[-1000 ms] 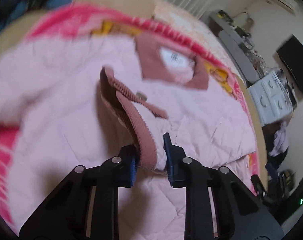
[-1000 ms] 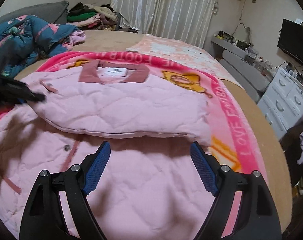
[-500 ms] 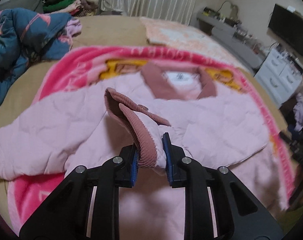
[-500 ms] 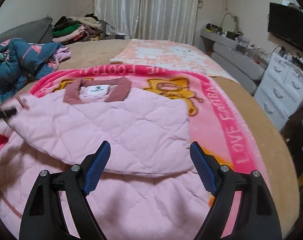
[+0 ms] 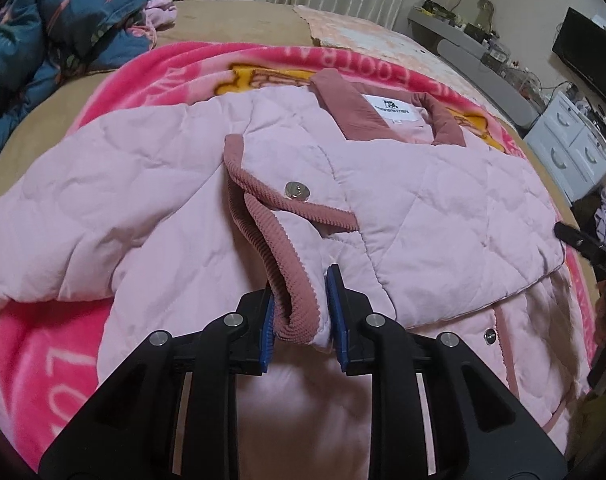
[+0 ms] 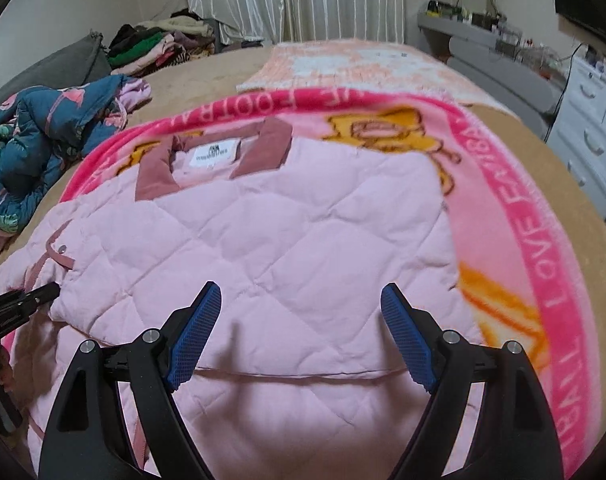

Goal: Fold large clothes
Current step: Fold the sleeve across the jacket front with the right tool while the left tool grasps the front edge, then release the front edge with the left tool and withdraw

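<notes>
Left gripper [image 5: 301, 312]: jaws squeezed tight on the ribbed dusty-pink cuff [image 5: 281, 268] of the sleeve; blue pads press it from both sides. Also seen at the left edge of the right wrist view [image 6: 43, 294], touching the coat's folded edge.
Right gripper [image 6: 301, 334]: jaws wide apart, nothing between them. Blue pads [image 6: 193, 340] hang just above the coat, near the fold line. A bit of it shows at the right edge of the left wrist view [image 5: 583, 246].
Coat: big light pink quilted coat [image 6: 287, 248] lies flat on the blanket, collar end far from the grippers. Upper part is folded over the lower part; fold edge runs across just in front of the right gripper.
Collar: dusty-pink collar [image 5: 387, 120] w/ a white label [image 5: 397, 110] inside, facing up.
Sleeve: lies across the coat's front, cuff end lifted by the left gripper. Round silver snap [image 5: 297, 191] sits on the cuff band.
Other snap: small one [image 5: 490, 335] on the lower coat, right of the left gripper.
Blanket: hot pink fleece blanket w/ yellow cartoon pics & white letters [image 6: 523, 216], under the coat, on the tan bed [image 6: 215, 76].
Left side of bed: bunched-up dark blue flowery quilt [image 6: 35, 136].
Far end: pile of folded clothes [image 6: 159, 44] by the white curtains [image 6: 291, 0].
Right side of room: white drawers [image 6: 591, 136].
</notes>
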